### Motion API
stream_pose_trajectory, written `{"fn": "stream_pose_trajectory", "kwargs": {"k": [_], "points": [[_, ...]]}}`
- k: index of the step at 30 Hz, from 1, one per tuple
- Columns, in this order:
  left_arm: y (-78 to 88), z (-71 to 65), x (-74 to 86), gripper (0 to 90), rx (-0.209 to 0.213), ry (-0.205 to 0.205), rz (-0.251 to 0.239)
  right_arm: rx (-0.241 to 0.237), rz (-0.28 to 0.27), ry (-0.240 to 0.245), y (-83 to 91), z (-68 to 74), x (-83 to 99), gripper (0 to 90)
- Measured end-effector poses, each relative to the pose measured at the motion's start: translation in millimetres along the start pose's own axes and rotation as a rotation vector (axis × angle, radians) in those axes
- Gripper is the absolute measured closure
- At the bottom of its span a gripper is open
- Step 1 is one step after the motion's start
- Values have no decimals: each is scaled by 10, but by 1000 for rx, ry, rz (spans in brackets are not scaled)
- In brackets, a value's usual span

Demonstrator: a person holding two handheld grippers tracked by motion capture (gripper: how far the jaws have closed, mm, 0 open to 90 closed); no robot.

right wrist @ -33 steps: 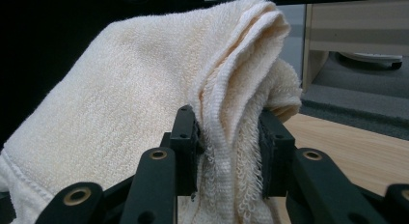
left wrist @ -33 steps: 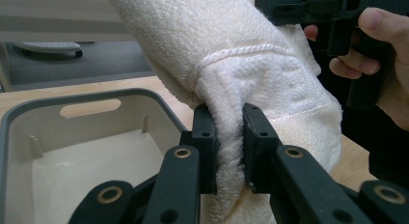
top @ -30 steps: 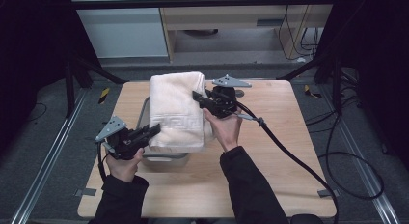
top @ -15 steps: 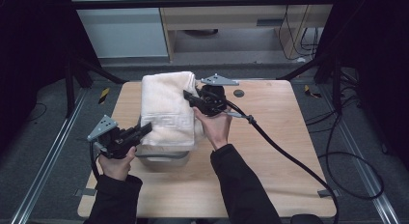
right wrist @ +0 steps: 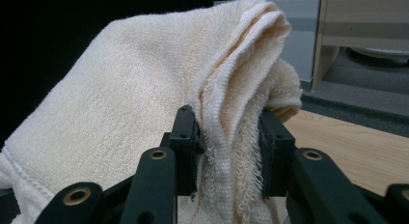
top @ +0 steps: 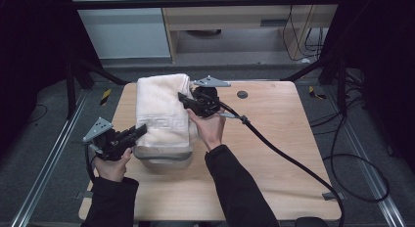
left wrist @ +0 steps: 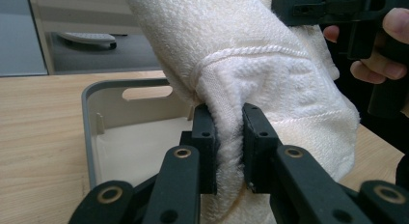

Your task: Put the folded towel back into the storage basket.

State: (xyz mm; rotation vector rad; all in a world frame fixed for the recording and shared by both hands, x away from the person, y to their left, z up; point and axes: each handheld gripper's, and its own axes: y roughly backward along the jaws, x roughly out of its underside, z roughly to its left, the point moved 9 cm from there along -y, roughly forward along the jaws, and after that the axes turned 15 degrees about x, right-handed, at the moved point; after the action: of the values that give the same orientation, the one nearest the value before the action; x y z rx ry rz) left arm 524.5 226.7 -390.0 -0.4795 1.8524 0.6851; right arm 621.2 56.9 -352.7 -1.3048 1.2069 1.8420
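Note:
A folded cream towel [top: 159, 107] with a woven border hangs above a grey plastic bin [top: 161, 156] on the wooden table [top: 274, 124]. My left gripper [top: 139, 131] is shut on the towel's near left edge; the left gripper view has thick terry cloth [left wrist: 270, 84] pinched between the jaws [left wrist: 230, 137], with the bin's open inside [left wrist: 130, 137] below. My right gripper [top: 183, 99] is shut on the towel's far right edge, where several folded layers [right wrist: 144, 98] are squeezed between its pads [right wrist: 226, 147].
A thick black cable [top: 279, 153] trails from the right gripper across the table to its right front corner. A small dark round hole [top: 242, 94] marks the tabletop at the back. Dark frame rails [top: 34, 183] flank the table.
Both grippers have carried the towel leftward and a little down over the bin. The towel now hangs further left over it.

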Motion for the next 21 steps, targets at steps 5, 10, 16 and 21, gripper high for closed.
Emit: {"fn": "stream_pose_trajectory", "kwargs": {"k": [5,10,16,21], "points": [[7,65,30,775,-11,8,7,-1,3,1,-60,30,28,658],[10,127,68,775,-23,10,18,-2,10,0,-119,50,68,657],[-5,207,127,775,-40,18,37,0,26,-2,-218,65,135,658],[-18,270,181,775,-52,28,53,3,40,-2,-298,74,213,658]]}}
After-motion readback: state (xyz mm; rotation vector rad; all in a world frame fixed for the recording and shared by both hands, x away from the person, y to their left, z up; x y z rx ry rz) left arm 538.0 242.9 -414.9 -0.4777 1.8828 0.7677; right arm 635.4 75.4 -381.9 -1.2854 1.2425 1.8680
